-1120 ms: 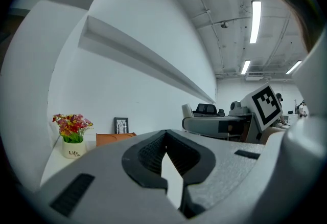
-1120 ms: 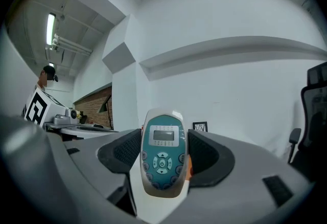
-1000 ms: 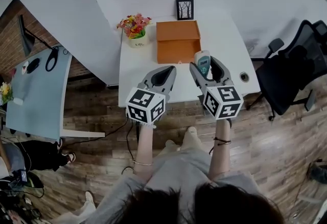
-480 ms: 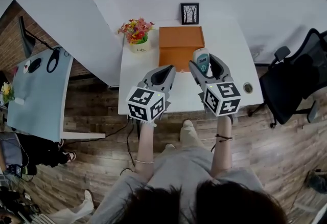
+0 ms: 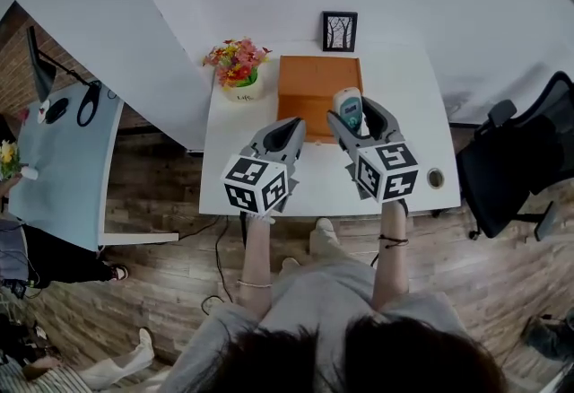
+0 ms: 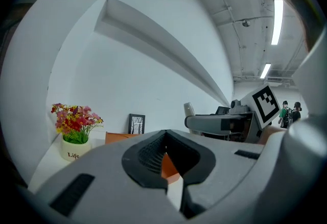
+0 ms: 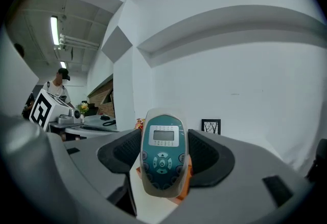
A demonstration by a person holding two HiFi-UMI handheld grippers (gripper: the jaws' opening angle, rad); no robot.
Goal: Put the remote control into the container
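One remote control [image 7: 162, 154] clamped in right hand-held gripper [image 5: 351, 113]; left hand-held gripper [image 5: 290, 124] closed, empty — one container [image 5: 305, 86].

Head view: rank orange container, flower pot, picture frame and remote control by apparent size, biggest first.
1. orange container
2. flower pot with flowers
3. picture frame and remote control look alike; the remote, held in the right gripper, is nearer the camera.

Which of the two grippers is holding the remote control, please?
The right gripper: its fingers are shut on the white-and-teal remote control. The left gripper has its fingers shut with nothing between them.
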